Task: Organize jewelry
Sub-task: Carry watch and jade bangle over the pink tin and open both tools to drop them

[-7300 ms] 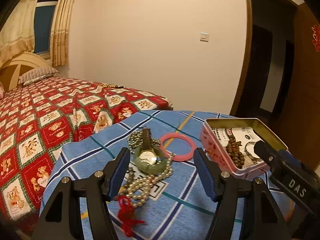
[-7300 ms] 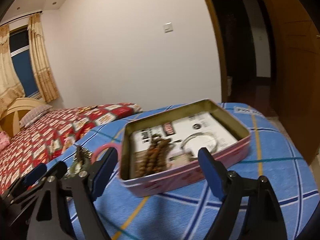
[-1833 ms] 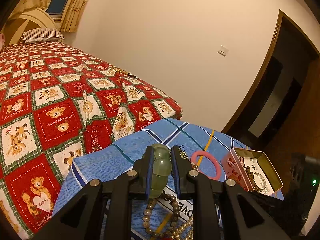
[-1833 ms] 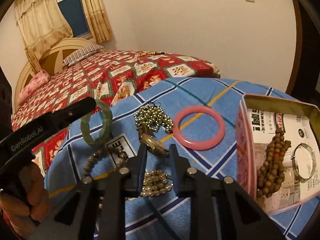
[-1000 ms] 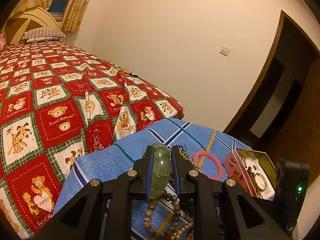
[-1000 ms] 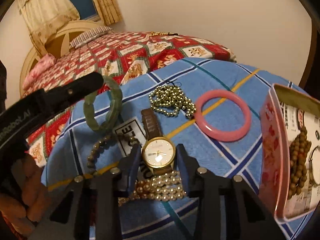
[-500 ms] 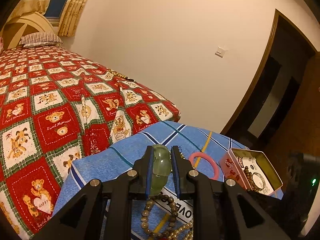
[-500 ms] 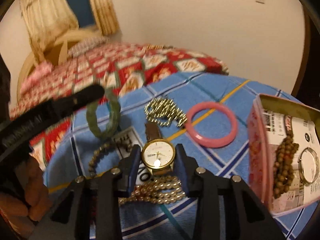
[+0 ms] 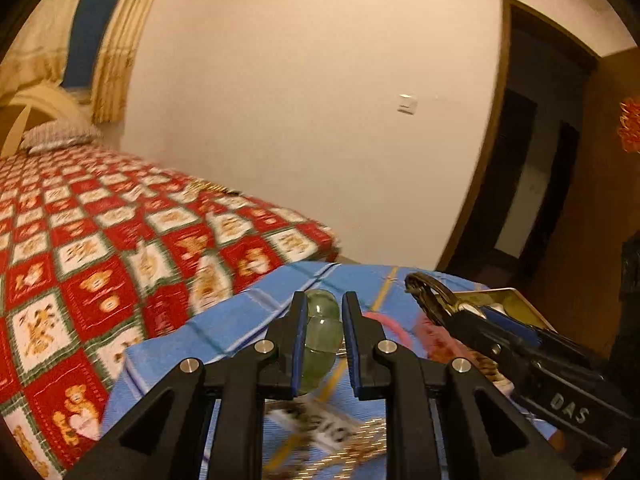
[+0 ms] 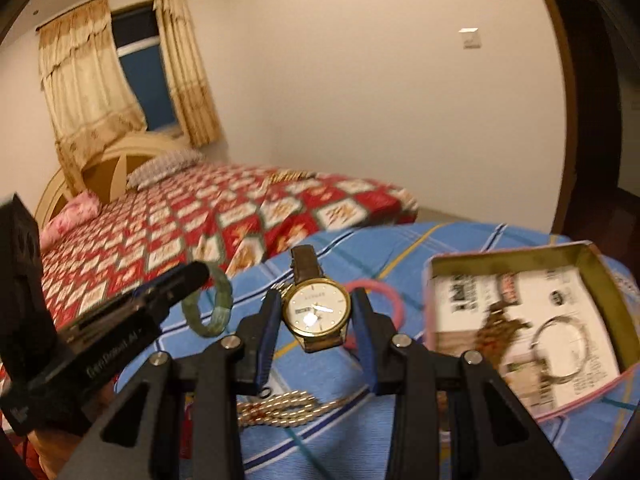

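My left gripper (image 9: 323,320) is shut on a pale green jade bracelet (image 9: 321,332), held up over the blue checked cloth. In the right wrist view that green bracelet (image 10: 210,308) hangs from the left gripper (image 10: 192,274) at the left. My right gripper (image 10: 316,304) is shut on a gold watch (image 10: 316,312) with a brown strap, gripped by the sides of its case above the cloth. The open pink tin (image 10: 508,257) lies to the right. It holds a brown bead bracelet (image 10: 496,328) and a silver bangle (image 10: 560,344).
A pink bangle (image 10: 382,288) lies on the blue cloth (image 10: 400,248) behind the watch, and a pearl strand (image 10: 280,404) lies under the right gripper. A bed with a red patterned cover (image 10: 200,220) stands behind the table. A doorway is at the far right.
Both grippers have risen, each keeping its grip. The watch has come up off the cloth and away from the pearls, and the tin now shows more fully on the right.
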Action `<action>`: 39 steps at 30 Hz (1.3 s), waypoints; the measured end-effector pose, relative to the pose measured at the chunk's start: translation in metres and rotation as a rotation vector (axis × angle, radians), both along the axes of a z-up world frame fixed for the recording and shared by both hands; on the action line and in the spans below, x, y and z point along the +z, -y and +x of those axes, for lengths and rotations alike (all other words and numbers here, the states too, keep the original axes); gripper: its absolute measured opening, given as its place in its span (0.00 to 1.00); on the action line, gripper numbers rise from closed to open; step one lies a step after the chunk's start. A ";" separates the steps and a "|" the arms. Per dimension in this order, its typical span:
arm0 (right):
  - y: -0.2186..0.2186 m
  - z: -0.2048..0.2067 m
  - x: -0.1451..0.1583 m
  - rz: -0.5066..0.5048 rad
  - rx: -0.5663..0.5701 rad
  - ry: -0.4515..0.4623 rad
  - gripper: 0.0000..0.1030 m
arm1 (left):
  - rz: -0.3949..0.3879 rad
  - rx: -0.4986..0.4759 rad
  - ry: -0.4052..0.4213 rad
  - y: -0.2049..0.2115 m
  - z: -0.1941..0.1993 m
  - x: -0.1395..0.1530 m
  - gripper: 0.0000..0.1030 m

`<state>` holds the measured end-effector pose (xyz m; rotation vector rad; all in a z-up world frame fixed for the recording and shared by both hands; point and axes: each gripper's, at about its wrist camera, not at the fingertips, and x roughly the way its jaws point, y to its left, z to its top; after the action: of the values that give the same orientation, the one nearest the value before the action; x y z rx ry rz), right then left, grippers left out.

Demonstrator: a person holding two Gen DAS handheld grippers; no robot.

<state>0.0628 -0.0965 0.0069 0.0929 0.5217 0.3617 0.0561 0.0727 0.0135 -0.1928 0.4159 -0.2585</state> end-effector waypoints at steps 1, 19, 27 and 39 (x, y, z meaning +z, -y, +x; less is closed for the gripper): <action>0.009 -0.002 0.003 0.011 -0.020 0.013 0.37 | 0.000 -0.020 0.011 0.007 -0.002 0.003 0.17; 0.148 -0.001 0.008 0.050 -0.352 0.013 0.37 | 0.023 -0.265 0.052 0.138 0.010 0.021 0.17; 0.167 0.017 -0.008 0.065 -0.363 -0.070 0.38 | 0.047 -0.309 -0.024 0.184 0.035 0.002 0.17; 0.162 0.027 -0.022 -0.080 -0.389 -0.128 0.41 | 0.063 -0.248 -0.189 0.181 0.056 -0.024 0.45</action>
<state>0.0895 -0.2584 -0.0148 0.1378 0.6296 -0.0455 0.1125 -0.1084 -0.0103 -0.1038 0.6360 -0.4721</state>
